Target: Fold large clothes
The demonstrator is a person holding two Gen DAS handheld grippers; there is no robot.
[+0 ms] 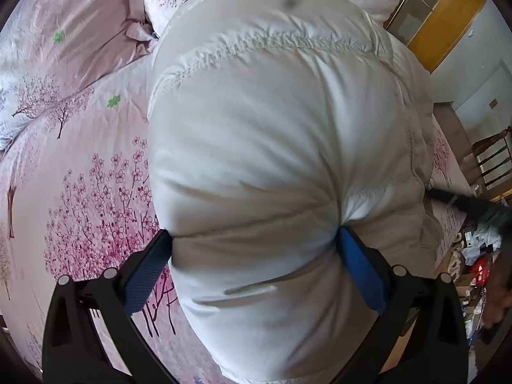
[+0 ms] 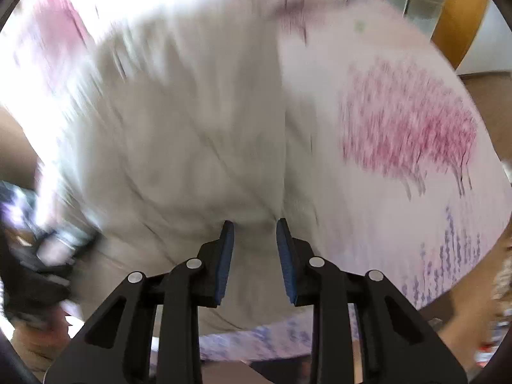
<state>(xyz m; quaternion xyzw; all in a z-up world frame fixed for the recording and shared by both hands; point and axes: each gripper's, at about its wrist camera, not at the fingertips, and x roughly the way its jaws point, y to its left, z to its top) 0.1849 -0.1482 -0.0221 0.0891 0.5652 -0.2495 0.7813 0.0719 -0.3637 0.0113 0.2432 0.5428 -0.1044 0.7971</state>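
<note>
A white padded down jacket (image 1: 272, 128) lies bunched on a bed and fills most of the left wrist view. My left gripper (image 1: 254, 233) straddles a thick fold of it. Both blue pads (image 1: 355, 256) dent the fabric, so it is shut on the jacket. In the right wrist view the picture is blurred. The jacket (image 2: 176, 128) looks grey-white there, and my right gripper (image 2: 255, 224) hovers over its near edge. Its jaws stand a little apart and the pads (image 2: 224, 262) do not pinch any cloth.
The bedspread (image 1: 96, 176) is pink with blossom trees, and a pink pillow (image 1: 80, 32) lies at the far left. A yellow wardrobe (image 1: 448, 16), a wooden chair (image 1: 492, 156) and floor clutter (image 1: 480, 256) stand beyond the bed's right edge. The bedspread (image 2: 400, 128) lies right of the jacket.
</note>
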